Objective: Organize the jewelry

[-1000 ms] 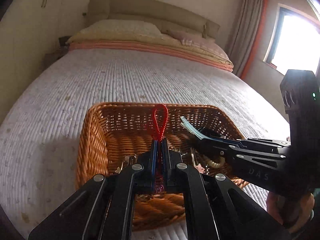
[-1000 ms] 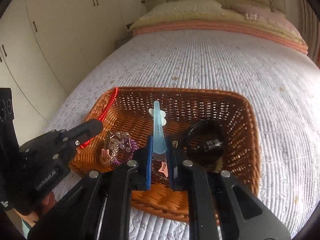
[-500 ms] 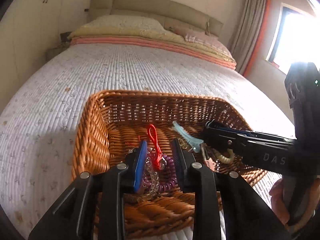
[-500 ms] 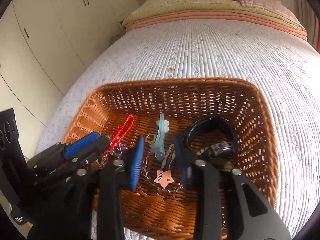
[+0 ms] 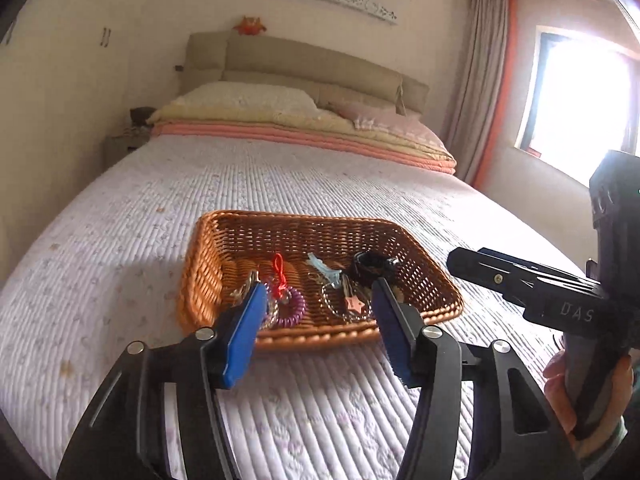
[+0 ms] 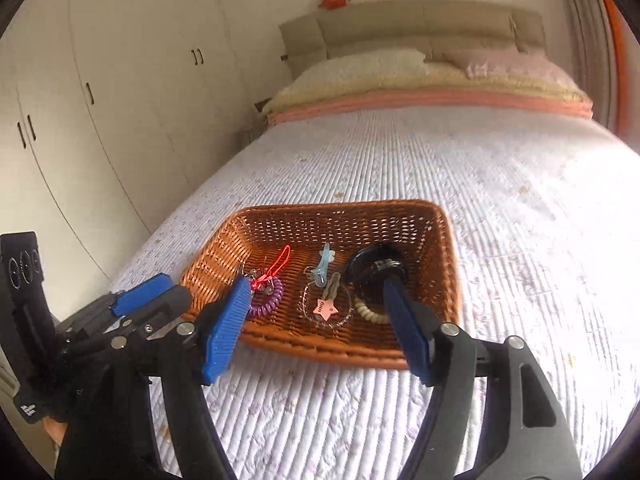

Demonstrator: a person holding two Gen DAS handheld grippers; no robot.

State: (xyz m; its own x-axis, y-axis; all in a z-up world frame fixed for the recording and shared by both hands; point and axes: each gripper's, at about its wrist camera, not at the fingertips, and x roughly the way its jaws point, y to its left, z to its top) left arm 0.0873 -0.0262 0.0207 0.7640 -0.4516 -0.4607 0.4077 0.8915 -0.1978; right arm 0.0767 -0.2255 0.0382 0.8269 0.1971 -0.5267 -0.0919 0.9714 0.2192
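Wicker basket on the bed holds red cord, blue clip, pink star; purple coil.

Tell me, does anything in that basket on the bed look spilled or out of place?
Nothing stands out. The wicker basket sits flat on the bedspread, and the red cord, blue clip and pink star all lie inside.

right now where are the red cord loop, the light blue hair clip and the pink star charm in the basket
red cord loop (image 6: 280, 261), right wrist view, on the loop's strand
light blue hair clip (image 6: 322, 266), right wrist view, mid-body
pink star charm (image 6: 325, 309), right wrist view, star's centre
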